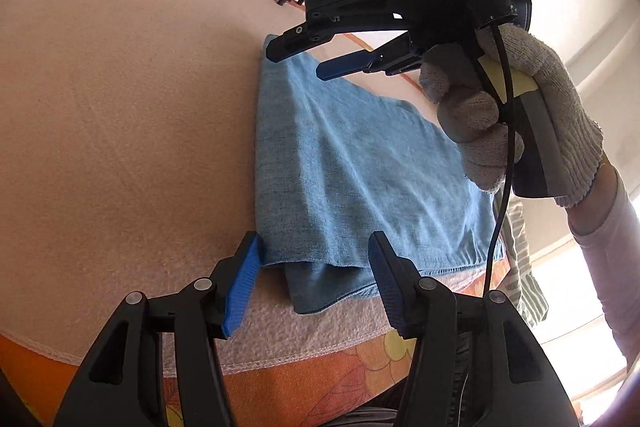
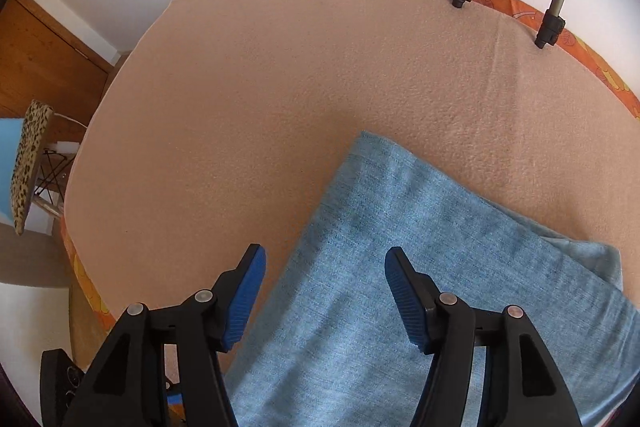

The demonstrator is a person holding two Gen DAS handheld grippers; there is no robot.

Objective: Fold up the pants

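Pants (image 1: pixel 360 163) of light blue denim lie folded into a long rectangle on a peach blanket (image 1: pixel 120 107), their long axis running from the near edge of the bed toward the far side. The left gripper (image 1: pixel 316 283) stands with jaws parted around the near end's stacked layers, gripping nothing. The right gripper (image 1: pixel 304 63), held in a gloved hand (image 1: pixel 520 107), hovers above the far end, its jaws apart and empty.

peach blanket (image 2: pixel 280 87), metal legs (image 2: pixel 556 7), leopard-print cushion (image 2: pixel 28 163)
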